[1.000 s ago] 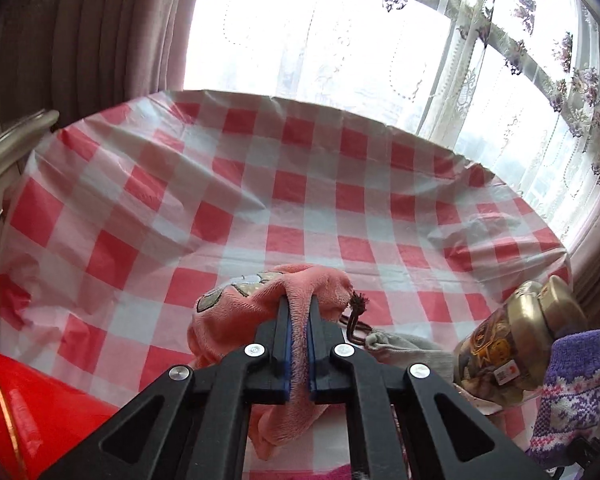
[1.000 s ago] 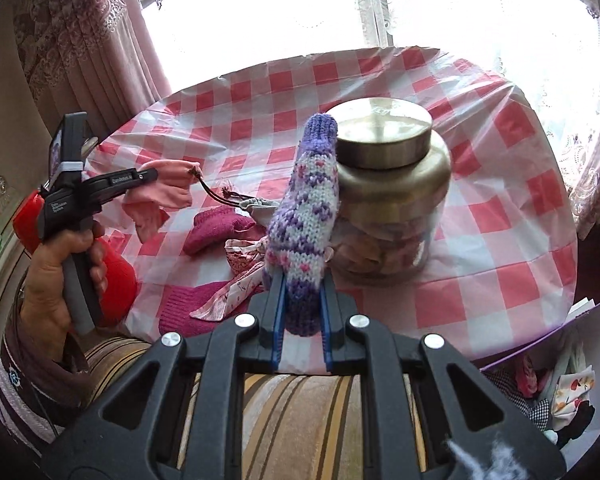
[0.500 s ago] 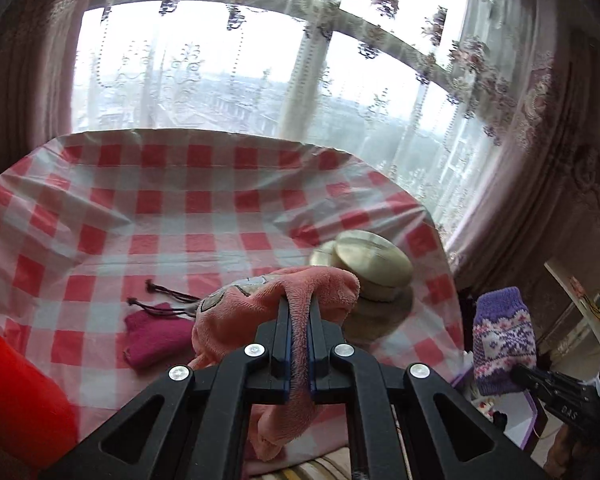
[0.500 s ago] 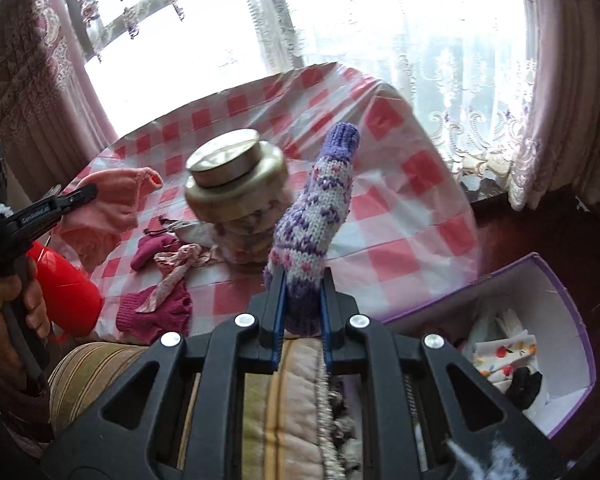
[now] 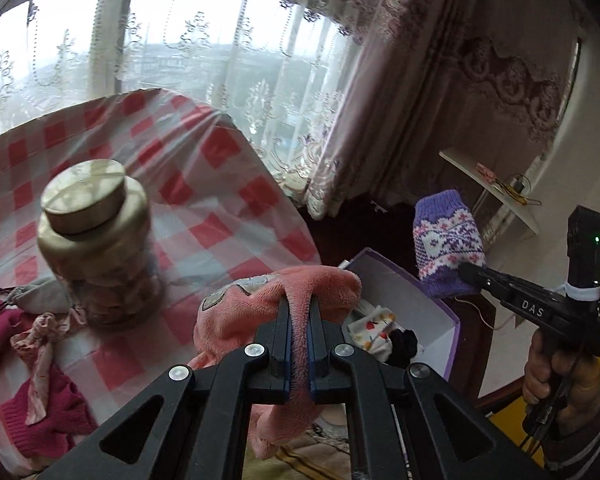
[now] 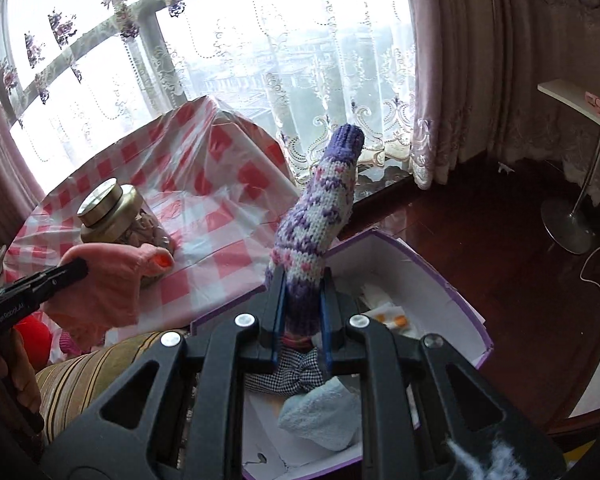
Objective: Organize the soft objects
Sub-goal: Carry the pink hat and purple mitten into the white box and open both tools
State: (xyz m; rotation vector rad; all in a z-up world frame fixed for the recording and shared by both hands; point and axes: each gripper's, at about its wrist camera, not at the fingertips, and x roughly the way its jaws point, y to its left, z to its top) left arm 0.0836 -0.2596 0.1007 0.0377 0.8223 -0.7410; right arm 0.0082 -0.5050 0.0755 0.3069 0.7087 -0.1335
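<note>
1. Your left claw (image 5: 298, 332) is squeezed tight on a soft pink cloth (image 5: 276, 304). The cloth hangs down from the claw in the air, by the edge of the tabletop (image 5: 204, 216) and near the box.
2. Your right claw (image 6: 302, 312) is pinched on a purple and white knit sock (image 6: 320, 216). The sock stands up from the claw, right over the box.
3. The white box with purple edges (image 6: 440, 280) sits on the dark floor (image 6: 520, 260) beside the tabletop. Soft things lie in it: a light blue cloth (image 6: 320, 416) and a black and white checked cloth (image 6: 288, 372).
4. On the red and white checked tabletop stands a jar with a gold lid (image 5: 96, 240).
5. Near the jar lie dark pink knit things (image 5: 48, 416), a thin flowery strip (image 5: 40, 344) and a small grey bag (image 5: 40, 296).
</note>
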